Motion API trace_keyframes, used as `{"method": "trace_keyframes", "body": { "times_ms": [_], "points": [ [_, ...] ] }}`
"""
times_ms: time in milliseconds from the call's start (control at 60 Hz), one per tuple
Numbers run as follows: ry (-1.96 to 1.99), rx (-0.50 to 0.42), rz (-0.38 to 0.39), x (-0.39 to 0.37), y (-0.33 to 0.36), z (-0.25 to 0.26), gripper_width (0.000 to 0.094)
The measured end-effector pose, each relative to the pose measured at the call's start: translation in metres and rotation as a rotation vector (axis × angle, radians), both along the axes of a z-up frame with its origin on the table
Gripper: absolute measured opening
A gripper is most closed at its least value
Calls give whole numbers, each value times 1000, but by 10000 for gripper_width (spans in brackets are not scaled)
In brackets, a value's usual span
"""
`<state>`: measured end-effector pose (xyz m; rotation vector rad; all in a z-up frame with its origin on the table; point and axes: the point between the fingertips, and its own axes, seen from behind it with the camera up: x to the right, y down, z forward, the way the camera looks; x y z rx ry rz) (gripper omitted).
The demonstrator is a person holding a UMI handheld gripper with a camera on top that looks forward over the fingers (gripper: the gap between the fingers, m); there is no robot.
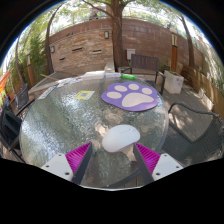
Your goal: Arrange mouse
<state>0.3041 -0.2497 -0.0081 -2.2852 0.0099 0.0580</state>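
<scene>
At the far left of the frame a dark chair [10, 125] stands beside a round glass table [60, 125]. On the glass, in the upper left part of the table, lies a small yellow-green paper [86, 95]. At the lower left, the left finger [80, 160] of the gripper [114, 158] shows its magenta pad. The 2 fingers are spread apart, so the gripper is open and holds nothing. In the lower middle of the frame, a white mouse [120, 137] rests on the glass just ahead of the fingers and between their lines, with a gap at each side. Above it, in the middle of the frame, lies a purple mat [131, 96] with a white paw print. At the lower right is the right finger [148, 158]. At the right edge stands another dark chair [195, 125]. A brick wall [85, 45] and trees fill the top.
</scene>
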Motion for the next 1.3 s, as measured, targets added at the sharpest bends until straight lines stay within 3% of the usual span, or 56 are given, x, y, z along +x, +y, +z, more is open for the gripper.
{"method": "trace_keyframes", "body": {
  "times_ms": [283,333,417,667,767,850,950,1067,1200,1300],
  "points": [
    [-19,15,-13,-13,60,-1,819],
    [-42,11,-12,-13,67,-5,742],
    [-85,6,3,-15,77,-7,512],
    [-97,-27,94,-30,77,-3,363],
    [-73,44,183,-56,100,40,363],
    [-34,167,248,-82,131,115,363],
    [24,294,222,-67,186,189,363],
    [61,347,124,-8,246,215,360],
    [29,220,7,66,294,138,371],
    [-25,98,-7,84,298,64,374]
  ]
}}
